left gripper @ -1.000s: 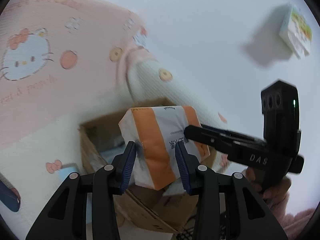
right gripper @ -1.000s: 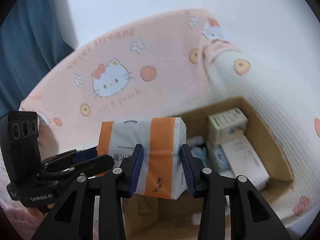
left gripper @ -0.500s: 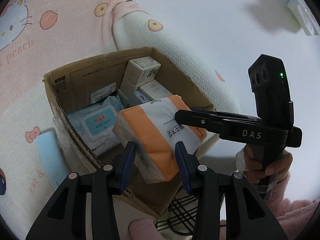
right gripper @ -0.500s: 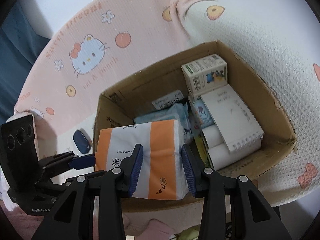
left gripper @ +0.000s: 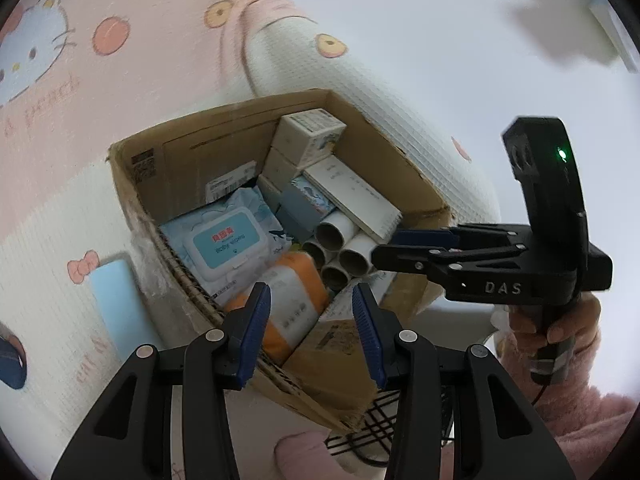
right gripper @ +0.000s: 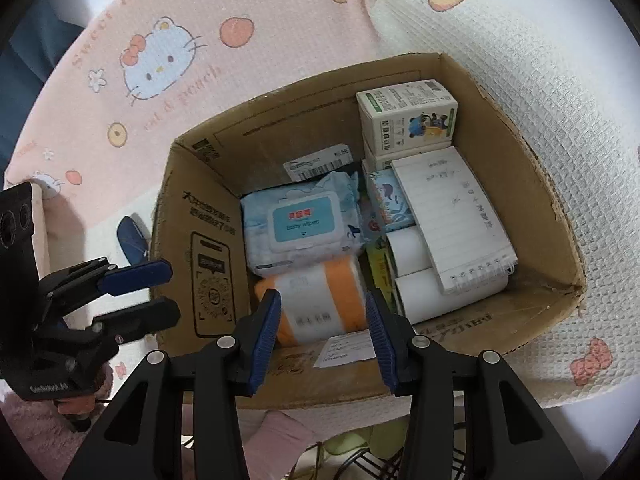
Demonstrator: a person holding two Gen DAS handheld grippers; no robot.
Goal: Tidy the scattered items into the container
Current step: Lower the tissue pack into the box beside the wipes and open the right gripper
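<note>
Now the orange-and-white tissue pack (right gripper: 320,300), which half a second earlier had been pinched between both grippers above the cardboard box (right gripper: 532,184), lay inside it at the near wall, touching the baby wipes (right gripper: 300,228) and just beside the paper rolls (right gripper: 412,276). The left gripper (left gripper: 308,308) and the right gripper (right gripper: 322,320) both hung over the pack with their jaws spread and nothing between them. That item was probably done, so any remaining items outside the box could be fetched next.
</note>
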